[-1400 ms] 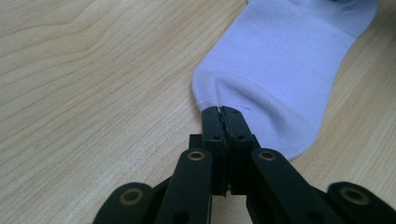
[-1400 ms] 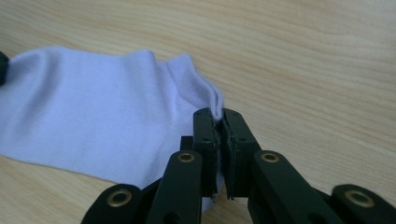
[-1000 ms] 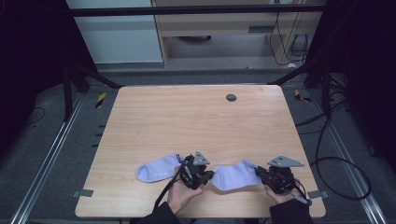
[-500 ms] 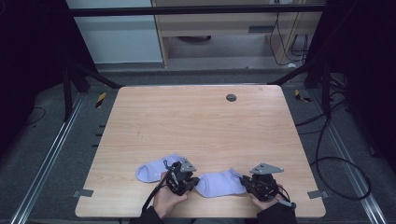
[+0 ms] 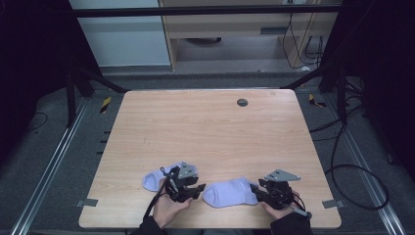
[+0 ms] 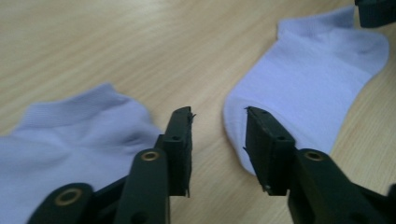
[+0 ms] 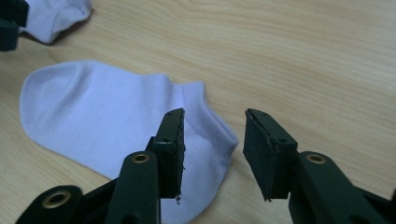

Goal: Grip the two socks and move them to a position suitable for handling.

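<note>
White socks are lying flat on the desk [image 5: 210, 132]: left sock [image 5: 155, 178] beside the right sock [image 5: 227, 192]. Left tool [image 6: 218, 122] and right tool [image 7: 213, 123] have just been opening, nothing between them. Risk: regrasping may bunch fabric.

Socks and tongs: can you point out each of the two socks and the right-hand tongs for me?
left sock [image 5: 152, 179]: high view, its bare left end.
right sock [image 5: 226, 192]: high view, middle of its flat body.
right tongs [image 7: 212, 140]: right gripper view, gap midway between the tips.
</note>
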The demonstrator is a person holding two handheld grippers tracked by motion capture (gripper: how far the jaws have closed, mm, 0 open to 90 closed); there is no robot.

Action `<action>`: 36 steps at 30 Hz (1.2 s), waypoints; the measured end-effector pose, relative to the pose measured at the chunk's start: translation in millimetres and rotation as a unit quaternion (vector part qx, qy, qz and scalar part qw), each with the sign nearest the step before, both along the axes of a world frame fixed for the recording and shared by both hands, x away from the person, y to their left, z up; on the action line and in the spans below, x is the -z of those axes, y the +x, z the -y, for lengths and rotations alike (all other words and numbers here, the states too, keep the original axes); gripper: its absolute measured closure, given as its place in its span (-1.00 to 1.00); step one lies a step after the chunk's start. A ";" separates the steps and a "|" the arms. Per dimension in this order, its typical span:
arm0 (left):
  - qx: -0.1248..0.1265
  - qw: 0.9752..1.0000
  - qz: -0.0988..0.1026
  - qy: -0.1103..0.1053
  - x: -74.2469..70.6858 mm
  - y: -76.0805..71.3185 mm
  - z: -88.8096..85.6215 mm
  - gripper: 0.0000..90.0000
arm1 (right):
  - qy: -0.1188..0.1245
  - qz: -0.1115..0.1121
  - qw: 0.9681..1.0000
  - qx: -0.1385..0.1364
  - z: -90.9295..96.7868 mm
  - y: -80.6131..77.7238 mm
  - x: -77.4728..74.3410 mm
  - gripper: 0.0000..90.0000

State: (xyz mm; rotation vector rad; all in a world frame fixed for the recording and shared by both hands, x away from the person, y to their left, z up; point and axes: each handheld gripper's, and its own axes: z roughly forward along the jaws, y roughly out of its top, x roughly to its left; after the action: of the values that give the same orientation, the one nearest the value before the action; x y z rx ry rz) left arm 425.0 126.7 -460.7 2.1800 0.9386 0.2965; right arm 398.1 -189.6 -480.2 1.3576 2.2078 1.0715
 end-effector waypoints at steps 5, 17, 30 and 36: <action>-0.028 0.999 0.018 -0.014 -9.8 2.1 -23.6 0.15 | 0.004 0.013 1.000 -0.001 -0.4 6.6 -4.3 0.22; -0.100 0.994 0.032 -0.031 -10.2 8.2 -83.5 0.01 | 0.033 0.028 0.999 -0.010 -17.5 27.9 -20.4 0.13; -0.155 0.987 0.036 -0.033 -3.6 4.6 -133.8 -0.03 | 0.050 0.042 0.997 -0.046 -82.8 52.0 -34.0 0.05; -0.171 0.984 0.035 -0.030 -1.2 2.0 -150.4 -0.03 | 0.047 0.033 0.997 -0.051 -104.8 60.8 -32.7 0.05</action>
State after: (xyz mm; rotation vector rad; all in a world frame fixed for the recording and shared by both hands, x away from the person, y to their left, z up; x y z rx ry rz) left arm 427.0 277.1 -459.5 1.9345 1.2661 0.4983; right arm 458.9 -84.8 -447.5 1.2375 2.2248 1.2530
